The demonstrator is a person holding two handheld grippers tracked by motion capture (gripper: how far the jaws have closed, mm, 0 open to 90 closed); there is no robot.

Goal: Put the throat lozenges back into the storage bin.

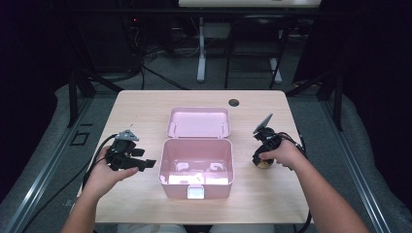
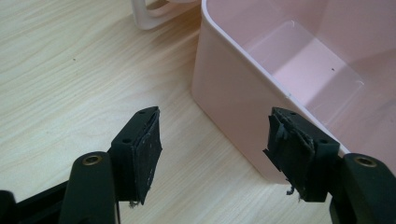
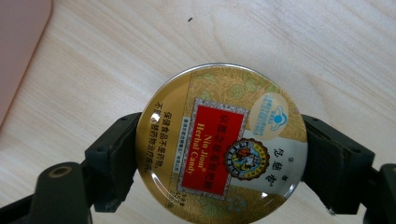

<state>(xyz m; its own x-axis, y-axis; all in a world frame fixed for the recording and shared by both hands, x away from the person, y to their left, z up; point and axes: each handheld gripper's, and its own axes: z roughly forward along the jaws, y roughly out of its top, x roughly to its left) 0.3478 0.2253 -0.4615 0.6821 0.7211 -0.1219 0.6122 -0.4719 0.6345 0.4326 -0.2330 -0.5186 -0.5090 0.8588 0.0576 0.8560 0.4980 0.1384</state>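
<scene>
Left gripper (image 1: pixel 145 163) sits lower left of the high view, jaws toward the pink box (image 1: pixel 197 167) at centre, lid back. Right gripper (image 1: pixel 259 160) at right, over a small tin (image 1: pixel 265 164) on the table (image 1: pixel 145 107).

Left gripper view: jaws spread wide, nothing between; box wall (image 2: pixel 233 98) upper right.

Right gripper view: jaws clamp a round candy tin (image 3: pixel 222 149) at frame centre.

— What sort of place is this?
— A lab or recording studio. The pale wooden table (image 1: pixel 145 104) stands alone on grey carpet (image 1: pixel 58 145), ringed by black curtains (image 1: pixel 374 73).
— Anything else?
— Black metal stand legs (image 1: pixel 80 87) flank it, dark cables (image 1: pixel 160 75) trail over the floor, and a white desk frame (image 1: pixel 201 53) stands behind.
</scene>
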